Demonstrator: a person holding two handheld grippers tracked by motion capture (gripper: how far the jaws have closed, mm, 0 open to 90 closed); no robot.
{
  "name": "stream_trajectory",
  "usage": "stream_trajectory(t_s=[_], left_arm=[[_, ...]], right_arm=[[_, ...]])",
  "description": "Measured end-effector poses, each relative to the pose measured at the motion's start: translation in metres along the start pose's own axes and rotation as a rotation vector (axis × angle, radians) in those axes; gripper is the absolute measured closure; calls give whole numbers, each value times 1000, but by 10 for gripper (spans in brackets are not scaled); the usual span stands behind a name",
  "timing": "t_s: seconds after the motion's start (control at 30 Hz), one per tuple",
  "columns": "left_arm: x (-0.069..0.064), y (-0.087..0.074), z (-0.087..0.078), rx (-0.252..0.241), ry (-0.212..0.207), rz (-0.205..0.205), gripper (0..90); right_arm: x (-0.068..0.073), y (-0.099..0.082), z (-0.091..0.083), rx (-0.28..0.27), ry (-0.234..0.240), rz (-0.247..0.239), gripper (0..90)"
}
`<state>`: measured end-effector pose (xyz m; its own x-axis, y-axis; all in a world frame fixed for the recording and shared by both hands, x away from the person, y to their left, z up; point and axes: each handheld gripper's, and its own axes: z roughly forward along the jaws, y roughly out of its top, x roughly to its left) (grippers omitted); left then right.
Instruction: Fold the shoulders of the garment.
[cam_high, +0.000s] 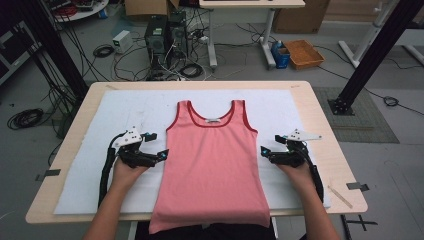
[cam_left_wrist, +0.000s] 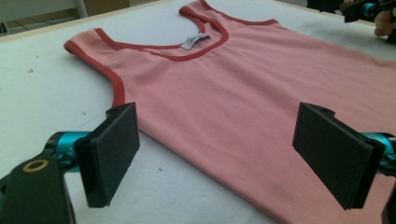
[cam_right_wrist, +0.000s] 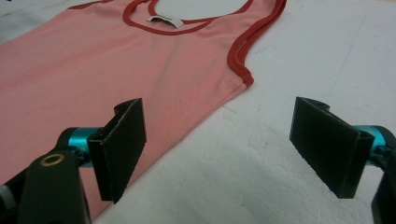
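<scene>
Between the jaws of each gripper nothing is held: both pairs are spread wide. The left gripper (cam_high: 156, 145) is poised at one side seam of the pink sleeveless cotton top with red trim (cam_high: 211, 160), the right gripper (cam_high: 270, 147) just beside the other. The top is laid flat on the white padded mat (cam_high: 90, 165) covering the wooden table (cam_high: 320, 105), hem overhanging the near edge. Mat could be pinched with the fabric, or a single layer caught.

A pink tank top (cam_high: 212, 165) with red trim lies flat at the tabletop's (cam_high: 310, 95) centre, neckline toward 12 o'clock, hem overhanging at 6 o'clock.
</scene>
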<state>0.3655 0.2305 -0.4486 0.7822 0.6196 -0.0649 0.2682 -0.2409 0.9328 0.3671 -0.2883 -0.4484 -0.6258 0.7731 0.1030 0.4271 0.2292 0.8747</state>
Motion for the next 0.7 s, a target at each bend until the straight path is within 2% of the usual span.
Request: stream_trajectory(t_s=[0.13, 0.27, 0.47, 0.7], left_arm=[[1, 0, 0, -5, -1, -14, 149], [0, 0, 0, -1, 2, -2, 149], [2, 0, 0, -5, -7, -19, 149], [1, 0, 0, -4, -4, -12, 149]], right_arm=[[0, 0, 0, -1, 1, 1, 185], [0, 0, 0, -2, 4, 4, 185], [1, 0, 1, 14, 0, -6, 185], [1, 0, 0, 7, -3, -2, 185]])
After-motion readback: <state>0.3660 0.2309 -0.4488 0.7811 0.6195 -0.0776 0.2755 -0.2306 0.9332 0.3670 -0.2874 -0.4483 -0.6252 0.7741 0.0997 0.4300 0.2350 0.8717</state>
